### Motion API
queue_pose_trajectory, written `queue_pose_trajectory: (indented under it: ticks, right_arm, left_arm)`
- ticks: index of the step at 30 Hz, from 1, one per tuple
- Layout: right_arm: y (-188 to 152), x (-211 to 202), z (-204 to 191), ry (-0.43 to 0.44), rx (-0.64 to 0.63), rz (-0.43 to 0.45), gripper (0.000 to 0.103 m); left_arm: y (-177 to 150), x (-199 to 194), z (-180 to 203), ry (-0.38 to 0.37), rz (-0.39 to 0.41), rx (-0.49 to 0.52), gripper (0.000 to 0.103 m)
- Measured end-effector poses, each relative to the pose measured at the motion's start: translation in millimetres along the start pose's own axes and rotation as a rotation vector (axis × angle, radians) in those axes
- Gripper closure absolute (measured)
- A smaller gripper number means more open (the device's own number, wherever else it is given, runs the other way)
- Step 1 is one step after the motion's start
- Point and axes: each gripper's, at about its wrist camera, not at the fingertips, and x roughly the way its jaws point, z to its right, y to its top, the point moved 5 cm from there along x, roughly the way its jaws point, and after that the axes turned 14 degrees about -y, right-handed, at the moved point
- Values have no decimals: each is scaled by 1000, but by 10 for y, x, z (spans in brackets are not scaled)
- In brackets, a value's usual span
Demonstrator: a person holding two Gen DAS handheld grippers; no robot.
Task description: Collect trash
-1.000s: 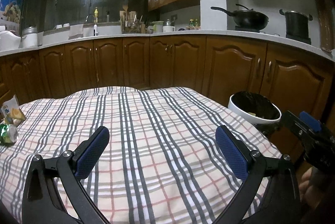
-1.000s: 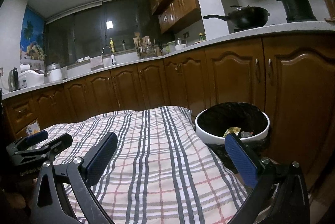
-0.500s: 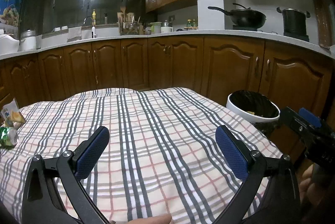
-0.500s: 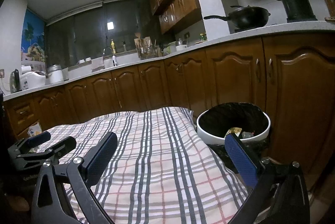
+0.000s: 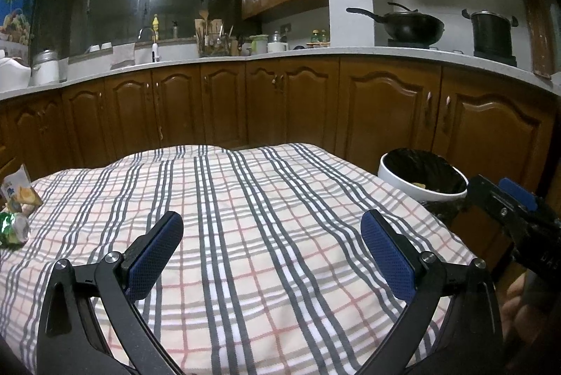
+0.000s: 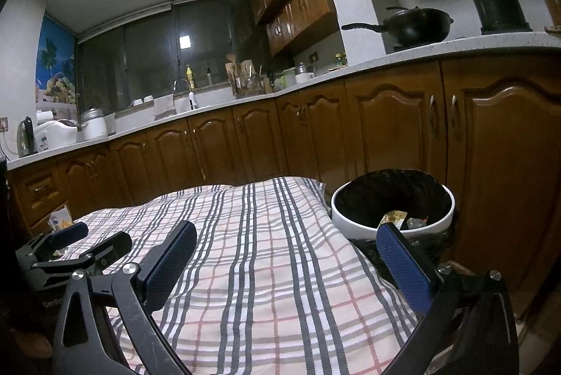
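Observation:
A crushed green can [image 5: 14,229] and a small printed carton [image 5: 19,191] lie at the far left edge of the plaid-covered table [image 5: 263,217]; the carton also shows in the right wrist view [image 6: 59,220]. A white bin with a black liner [image 6: 392,203] stands off the table's right side with scraps inside; it also shows in the left wrist view [image 5: 422,175]. My left gripper [image 5: 271,247] is open and empty over the cloth. My right gripper [image 6: 285,252] is open and empty near the bin.
Brown cabinets [image 5: 280,108] run behind the table under a white counter with a sink, utensils, a wok [image 5: 410,24] and a pot [image 5: 491,31]. The right gripper's body shows at the left wrist view's right edge [image 5: 515,217].
Both views have shifted only slightly; the left gripper has eased back and a little upward. Both grippers stay open and empty.

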Motion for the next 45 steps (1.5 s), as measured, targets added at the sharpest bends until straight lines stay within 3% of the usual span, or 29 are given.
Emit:
queue_pose_trajectory:
  ticks: [45]
  right_arm:
    - [69, -76, -49, 13, 15, -8, 0]
  left_arm:
    - [-19, 79, -8, -4, -13, 9, 0]
